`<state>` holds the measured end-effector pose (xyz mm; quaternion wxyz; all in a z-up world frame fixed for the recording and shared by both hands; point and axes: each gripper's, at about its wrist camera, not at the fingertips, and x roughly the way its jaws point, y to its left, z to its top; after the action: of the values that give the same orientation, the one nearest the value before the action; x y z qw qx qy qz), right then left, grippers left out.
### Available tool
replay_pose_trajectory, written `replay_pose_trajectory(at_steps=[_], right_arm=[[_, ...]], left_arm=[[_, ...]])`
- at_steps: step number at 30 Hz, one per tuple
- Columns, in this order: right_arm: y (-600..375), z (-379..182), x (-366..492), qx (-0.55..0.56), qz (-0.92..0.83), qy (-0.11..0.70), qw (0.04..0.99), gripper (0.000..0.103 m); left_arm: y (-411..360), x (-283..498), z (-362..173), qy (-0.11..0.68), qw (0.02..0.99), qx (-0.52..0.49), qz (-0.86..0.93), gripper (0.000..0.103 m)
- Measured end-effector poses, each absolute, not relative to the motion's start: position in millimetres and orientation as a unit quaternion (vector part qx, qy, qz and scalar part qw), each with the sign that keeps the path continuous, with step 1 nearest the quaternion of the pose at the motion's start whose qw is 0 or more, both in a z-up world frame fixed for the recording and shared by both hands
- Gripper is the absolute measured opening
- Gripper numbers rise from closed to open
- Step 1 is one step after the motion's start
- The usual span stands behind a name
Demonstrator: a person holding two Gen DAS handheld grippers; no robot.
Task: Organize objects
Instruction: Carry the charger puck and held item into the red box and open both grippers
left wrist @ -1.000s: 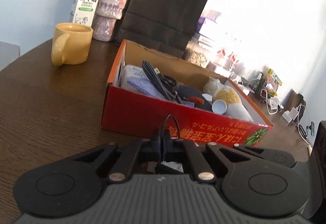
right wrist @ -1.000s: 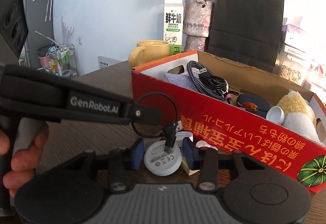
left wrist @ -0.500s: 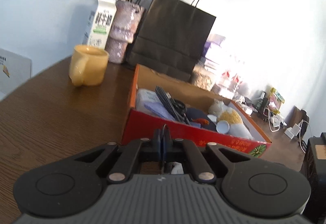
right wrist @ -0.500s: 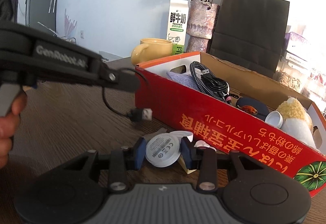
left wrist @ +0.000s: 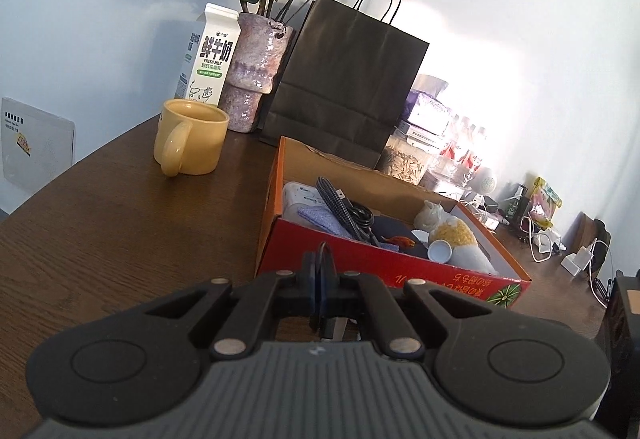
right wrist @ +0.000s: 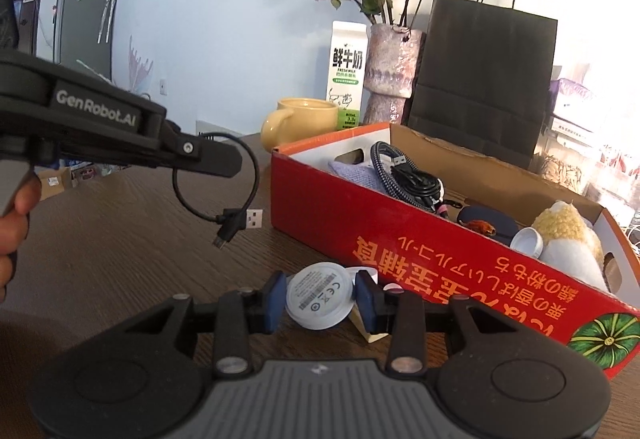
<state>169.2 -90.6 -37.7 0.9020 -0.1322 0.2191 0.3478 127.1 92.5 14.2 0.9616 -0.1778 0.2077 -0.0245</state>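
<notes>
Left gripper: jaws closed on a short black cable. In the right wrist view the cable loops out from the closed tips and hangs clear of the wooden table, with a USB plug and a smaller connector dangling at its free end, just to the left of the red cardboard box. A hand is visible at that gripper's handle.

Right gripper: blue pads set against either side of a round white disc, label face up, so the jaws are clamped on it. The disc sits low over the table, just in front of the box's long red wall. Small white and cream items lie on the table directly under and beside the disc; what they are cannot be told.

Box contents: a coiled braided cable at the left end, resting on a purple cloth; a dark pouch near the middle; a white bottle cap and a yellow-and-white plush item towards the right end.

Behind the box: a yellow mug to the rear left, a milk carton and a vase of dried roses beyond it, and a black paper bag directly behind.
</notes>
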Motion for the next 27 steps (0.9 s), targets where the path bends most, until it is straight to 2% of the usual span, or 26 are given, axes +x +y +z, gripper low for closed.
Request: replay_pose_trajectory(at_steps=[14, 27], right_arm=[[-126, -11, 171, -0.091, 0.317, 0.187, 0.925, 0.036], [-155, 17, 220, -0.062, 0.276, 0.155, 0.946, 0.036]], left_arm=[[63, 139, 43, 0.182, 0.969, -0.154, -0.056, 0.003], [22, 198, 67, 0.158, 0.975, -0.131, -0.090, 0.003]])
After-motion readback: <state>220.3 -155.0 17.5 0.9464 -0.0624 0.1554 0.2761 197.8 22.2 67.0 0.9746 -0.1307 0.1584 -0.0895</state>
